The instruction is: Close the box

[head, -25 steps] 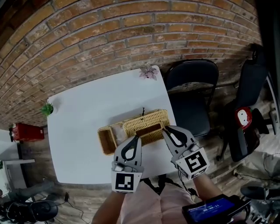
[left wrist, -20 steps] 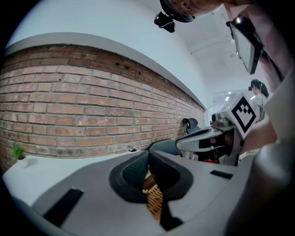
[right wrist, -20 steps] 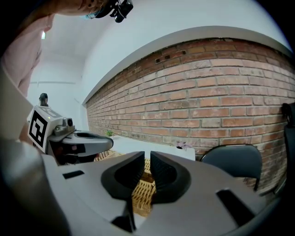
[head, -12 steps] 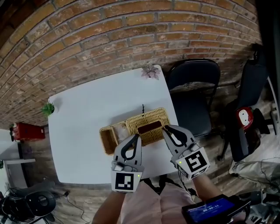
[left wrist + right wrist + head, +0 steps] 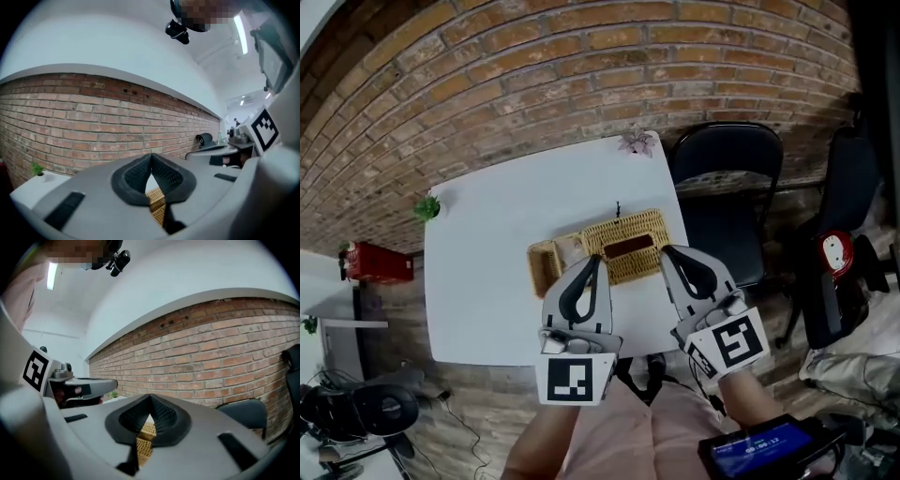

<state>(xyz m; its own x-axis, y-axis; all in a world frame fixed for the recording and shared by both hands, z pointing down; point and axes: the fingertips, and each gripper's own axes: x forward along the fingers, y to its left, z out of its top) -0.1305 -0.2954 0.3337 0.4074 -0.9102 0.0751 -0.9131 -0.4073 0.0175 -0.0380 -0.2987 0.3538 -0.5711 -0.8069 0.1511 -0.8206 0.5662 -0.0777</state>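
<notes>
Beyond the left edge of the white tabletop [image 5: 487, 281] lies a red object [image 5: 370, 262], close to the brick wall [image 5: 534, 56]. A small green plant [image 5: 427, 207] stands on the tabletop's far left corner.

Toward the right half of the tabletop lies the wicker box [image 5: 602, 249], its long side running left to right. Its left end [image 5: 546, 266] shows an open compartment. A woven lid [image 5: 630, 246] with a dark brown panel lies over the rest.

The left claw [image 5: 593, 262] reaches in from the near side, its tip overlapping the box's near edge in the head view. Its jaws are pressed together at the tips with nothing pinched. In the left gripper view the wicker shows lower down, beneath the pads [image 5: 136, 176] and not between them. Its marker cube [image 5: 574, 378] sits near the person's body.

Just to the right, the right claw [image 5: 667, 251] points at the box's right end. Its jaws have just been closing and now meet at the tips, with nothing between them; the right gripper view shows wicker below them.

A pink flower [image 5: 637, 142] sits on the far right corner of the tabletop. A black chair [image 5: 727, 178] stands right of the tabletop, and a second dark chair [image 5: 848, 187] stands further right.
</notes>
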